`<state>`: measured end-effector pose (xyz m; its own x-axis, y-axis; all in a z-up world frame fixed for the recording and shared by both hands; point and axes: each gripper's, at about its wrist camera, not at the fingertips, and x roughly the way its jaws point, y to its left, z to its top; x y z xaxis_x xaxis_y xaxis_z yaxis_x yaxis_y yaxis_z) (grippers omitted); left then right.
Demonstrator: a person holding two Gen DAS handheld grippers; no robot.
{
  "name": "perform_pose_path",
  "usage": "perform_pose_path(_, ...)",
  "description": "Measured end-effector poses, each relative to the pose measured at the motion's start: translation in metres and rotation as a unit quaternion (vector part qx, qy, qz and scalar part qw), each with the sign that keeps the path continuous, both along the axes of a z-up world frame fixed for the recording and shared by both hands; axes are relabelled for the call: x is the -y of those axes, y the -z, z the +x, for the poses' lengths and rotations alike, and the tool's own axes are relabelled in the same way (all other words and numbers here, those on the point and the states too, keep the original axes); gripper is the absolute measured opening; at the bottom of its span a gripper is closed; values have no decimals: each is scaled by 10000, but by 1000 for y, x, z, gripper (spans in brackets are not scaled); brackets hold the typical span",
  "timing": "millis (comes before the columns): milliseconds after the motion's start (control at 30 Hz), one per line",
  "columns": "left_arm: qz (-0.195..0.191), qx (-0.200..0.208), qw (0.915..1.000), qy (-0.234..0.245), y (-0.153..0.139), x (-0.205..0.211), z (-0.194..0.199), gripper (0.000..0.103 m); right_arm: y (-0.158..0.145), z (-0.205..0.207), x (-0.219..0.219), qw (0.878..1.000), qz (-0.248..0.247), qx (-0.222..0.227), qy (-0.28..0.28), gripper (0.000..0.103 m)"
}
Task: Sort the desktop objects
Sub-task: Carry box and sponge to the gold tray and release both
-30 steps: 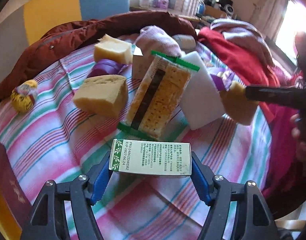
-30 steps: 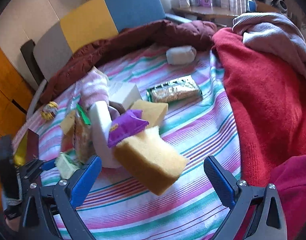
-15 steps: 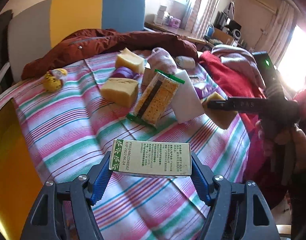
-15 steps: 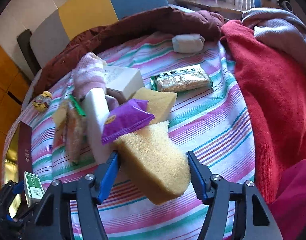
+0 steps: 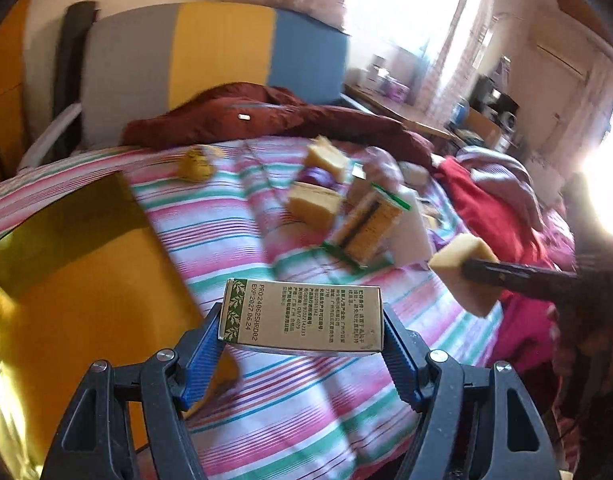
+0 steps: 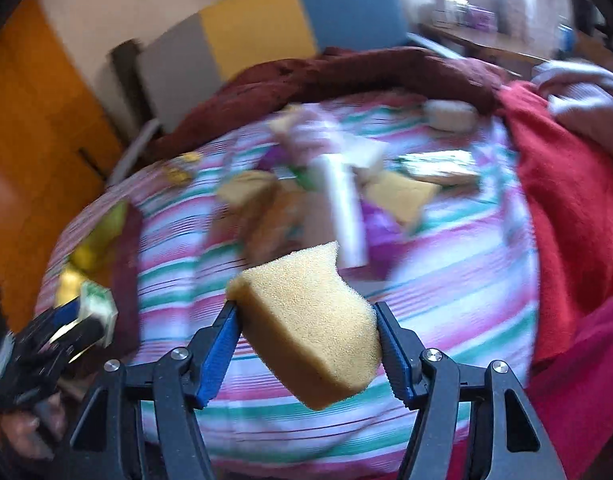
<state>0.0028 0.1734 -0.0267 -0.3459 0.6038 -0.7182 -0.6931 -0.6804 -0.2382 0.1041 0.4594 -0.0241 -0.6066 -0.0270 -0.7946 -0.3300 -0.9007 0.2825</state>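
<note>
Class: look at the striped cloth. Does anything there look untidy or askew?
Yes. The leftover things sit in a jumbled heap: a cracker packet leans tilted against a white block, with sponges crowded around it, rather than lying flat and apart.

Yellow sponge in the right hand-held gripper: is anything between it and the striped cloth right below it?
Nothing visible. The yellow sponge hangs clamped in the right hand-held gripper above bare striped cloth. The pile of other items lies farther back, and the left hand-held gripper with its small box is off to the side.

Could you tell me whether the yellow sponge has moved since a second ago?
Yes. The yellow sponge, then resting against the pile, is now lifted clear toward the camera, clamped in the right gripper.
</note>
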Motion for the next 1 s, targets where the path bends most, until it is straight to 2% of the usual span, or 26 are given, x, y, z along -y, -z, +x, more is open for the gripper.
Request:
perform_pose_path(133,-25,-33,9985,-547,-1,38,-10,74,-6,-19,42,9972,-191,-219,-686,66)
perform_pose_path(267,-73,-48,9933,-1148,1,82,-22,74,-9,-51,97,9883,-314,-337,-1457,66)
perform_pose_path(467,-237,-50,9798,-1986,8,146,-33,74,-10,-88,168,9713,-449,-376,-2304,66)
perform_pose_path(667,-491,21,9661,-2534,22,183,-37,75,0,-120,222,9567,-709,-257,-2812,67)
perform_pose_path(867,-722,52,9565,-2827,34,203,-38,75,17,-140,261,9462,-1032,-47,-3066,76)
perform_pose_path(900,-725,61,9555,-2859,35,205,-38,77,18,-142,263,9454,-1058,-23,-3084,78)
perform_pose_path(933,-713,80,9542,-2904,36,209,-39,84,20,-143,266,9440,-1099,2,-3112,80)
perform_pose_path(1000,-640,144,9529,-2962,39,213,-40,86,23,-143,269,9424,-1192,19,-3126,94)
